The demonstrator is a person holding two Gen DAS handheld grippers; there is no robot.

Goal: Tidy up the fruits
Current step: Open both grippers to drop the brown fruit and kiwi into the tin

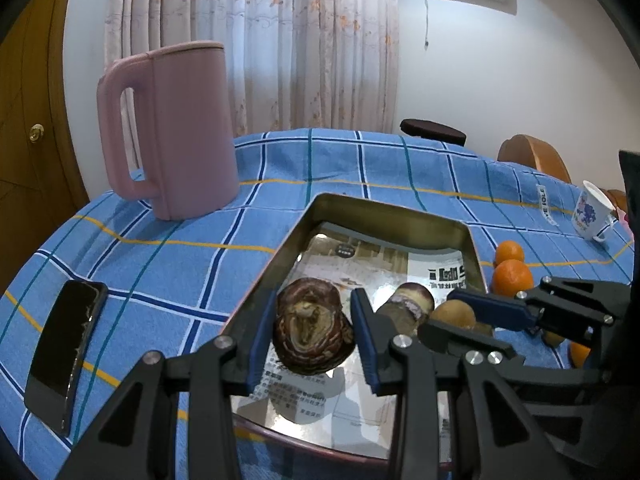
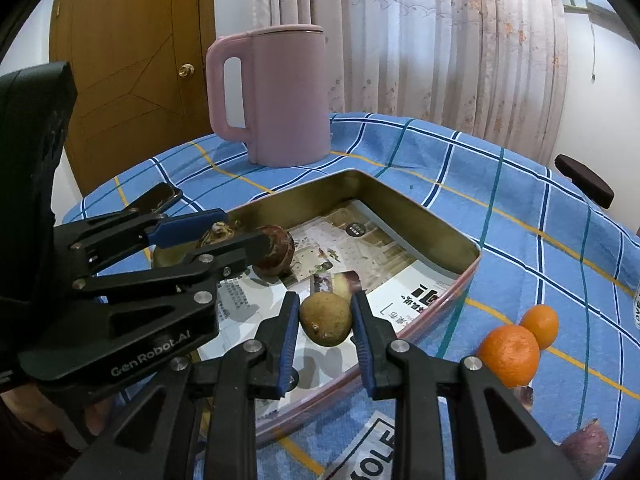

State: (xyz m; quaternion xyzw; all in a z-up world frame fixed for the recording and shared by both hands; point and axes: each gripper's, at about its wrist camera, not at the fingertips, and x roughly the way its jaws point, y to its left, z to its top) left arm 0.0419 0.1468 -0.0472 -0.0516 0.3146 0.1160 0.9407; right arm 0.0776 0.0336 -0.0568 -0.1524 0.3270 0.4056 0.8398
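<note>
The kiwi (image 2: 326, 323) sits clamped between the right gripper (image 2: 325, 330) pads, above the tin tray (image 2: 416, 216) floor; the taro (image 1: 312, 330) is likewise pinched by the left gripper (image 1: 314, 334). Lower both onto the paper before releasing, so neither rolls.

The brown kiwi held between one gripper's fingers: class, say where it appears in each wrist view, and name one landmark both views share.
Left wrist view: kiwi right of centre, in the right gripper, over the tin tray.
Right wrist view: kiwi low centre, between the fingers.
Shared landmark: pink jug.
</note>
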